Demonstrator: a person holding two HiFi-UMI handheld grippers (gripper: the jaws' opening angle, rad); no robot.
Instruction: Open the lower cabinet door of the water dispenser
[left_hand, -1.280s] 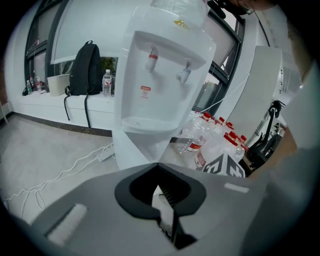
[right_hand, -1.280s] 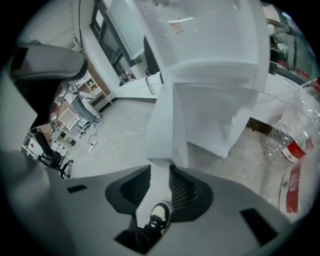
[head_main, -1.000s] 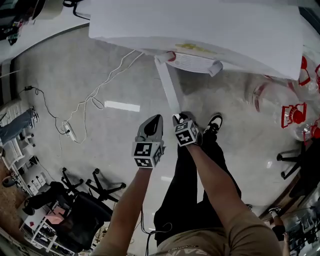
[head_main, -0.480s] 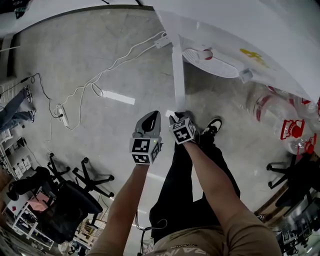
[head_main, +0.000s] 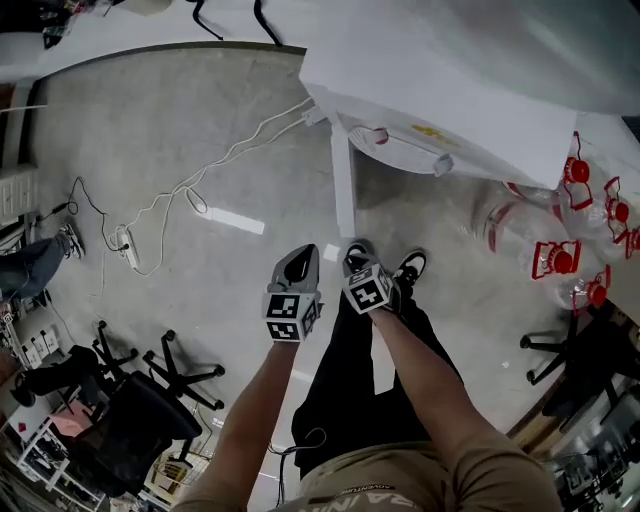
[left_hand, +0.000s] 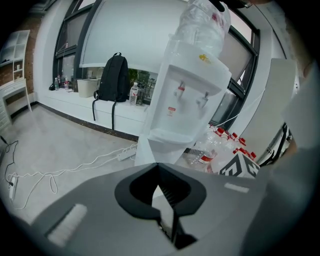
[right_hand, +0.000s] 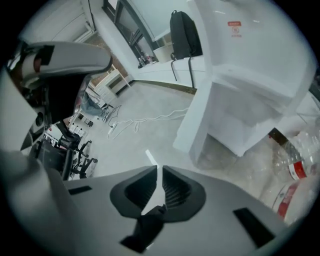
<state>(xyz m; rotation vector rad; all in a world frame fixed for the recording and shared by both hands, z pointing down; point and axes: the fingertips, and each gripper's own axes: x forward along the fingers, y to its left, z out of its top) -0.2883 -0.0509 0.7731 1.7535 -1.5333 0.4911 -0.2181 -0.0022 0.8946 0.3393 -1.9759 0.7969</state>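
Fingers (right_hand: 175, 187) of the right gripper (right_hand: 159, 170) are seen drawn nearly together, having just been closing, with a thin slit left and nothing caught in it. The fingers (left_hand: 169, 192) of the left gripper (left_hand: 158, 167) are pressed together at the tips, likewise empty. Both grippers are held side by side above the grey floor (head_main: 200, 150). Ahead of them, apart from both, the lower cabinet door (head_main: 342, 185) is swung open from the water dispenser (head_main: 450, 90), and the cabinet interior (right_hand: 240, 120) is laid bare. Red-capped bottles (head_main: 555, 255) are piled beside it.
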